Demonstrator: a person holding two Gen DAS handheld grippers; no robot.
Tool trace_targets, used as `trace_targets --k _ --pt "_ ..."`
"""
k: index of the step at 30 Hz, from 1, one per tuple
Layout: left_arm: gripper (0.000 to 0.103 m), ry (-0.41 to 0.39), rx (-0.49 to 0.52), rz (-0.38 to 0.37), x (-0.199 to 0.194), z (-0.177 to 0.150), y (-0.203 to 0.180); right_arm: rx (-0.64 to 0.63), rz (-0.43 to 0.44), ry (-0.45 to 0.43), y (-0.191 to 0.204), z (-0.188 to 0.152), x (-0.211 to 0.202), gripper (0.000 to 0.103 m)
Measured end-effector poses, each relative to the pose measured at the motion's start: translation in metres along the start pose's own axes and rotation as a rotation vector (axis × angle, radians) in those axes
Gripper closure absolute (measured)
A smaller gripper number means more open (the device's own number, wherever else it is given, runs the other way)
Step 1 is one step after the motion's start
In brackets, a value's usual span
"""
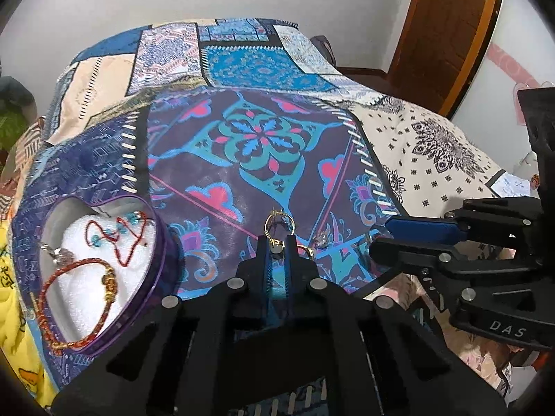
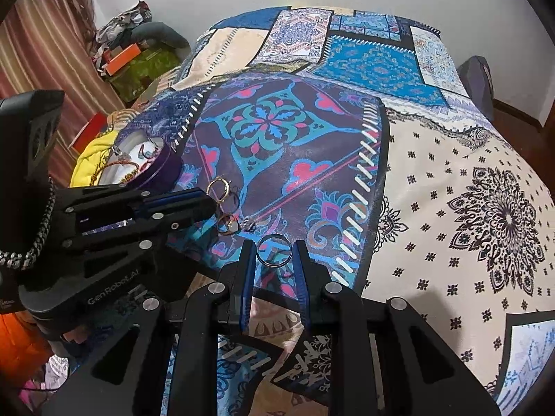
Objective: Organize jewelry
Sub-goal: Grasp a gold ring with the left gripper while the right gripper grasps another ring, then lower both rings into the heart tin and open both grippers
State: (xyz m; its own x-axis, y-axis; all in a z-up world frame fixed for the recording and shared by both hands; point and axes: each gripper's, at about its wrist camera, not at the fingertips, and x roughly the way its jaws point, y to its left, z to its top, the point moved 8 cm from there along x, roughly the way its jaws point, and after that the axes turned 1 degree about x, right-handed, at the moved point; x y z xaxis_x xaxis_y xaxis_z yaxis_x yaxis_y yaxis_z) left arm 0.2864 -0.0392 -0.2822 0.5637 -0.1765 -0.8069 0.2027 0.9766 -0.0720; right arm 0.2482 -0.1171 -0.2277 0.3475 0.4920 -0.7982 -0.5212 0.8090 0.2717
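Observation:
My left gripper (image 1: 277, 242) is shut on a gold hoop ring (image 1: 279, 225) and holds it above the patterned bedspread; the ring also shows in the right wrist view (image 2: 218, 187). My right gripper (image 2: 274, 251) is open, its fingers on either side of a silver ring (image 2: 274, 250) lying on the bedspread. A second gold ring (image 2: 228, 224) and a small silver piece (image 2: 248, 223) lie just left of it. A purple heart-shaped box (image 1: 158, 242) at the left holds a red braided bracelet (image 1: 74, 277) and a red string with blue beads (image 1: 118, 232) on white padding.
The bed's front edge runs just under both grippers. A yellow cloth (image 2: 90, 159) lies beside the box. A wooden door (image 1: 447, 34) stands at the far right, clutter and a curtain (image 2: 41, 52) at the far left.

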Motion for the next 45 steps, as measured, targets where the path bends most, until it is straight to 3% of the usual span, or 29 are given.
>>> trace_targets --k 20,33,45 --pt "0.097 -0.141 -0.013 0.002 -0.084 0.013 0.006 -0.043 0.011 -0.122 0.039 0.031 -0.043 0.084" --pt "0.097 -0.146 -0.059 0.035 -0.107 -0.011 0.041 -0.085 0.06 -0.121 0.082 0.038 -0.031 0.084" --pt "0.097 -0.128 -0.134 0.058 -0.103 -0.027 0.085 -0.131 0.116 -0.097 0.118 0.05 -0.004 0.084"
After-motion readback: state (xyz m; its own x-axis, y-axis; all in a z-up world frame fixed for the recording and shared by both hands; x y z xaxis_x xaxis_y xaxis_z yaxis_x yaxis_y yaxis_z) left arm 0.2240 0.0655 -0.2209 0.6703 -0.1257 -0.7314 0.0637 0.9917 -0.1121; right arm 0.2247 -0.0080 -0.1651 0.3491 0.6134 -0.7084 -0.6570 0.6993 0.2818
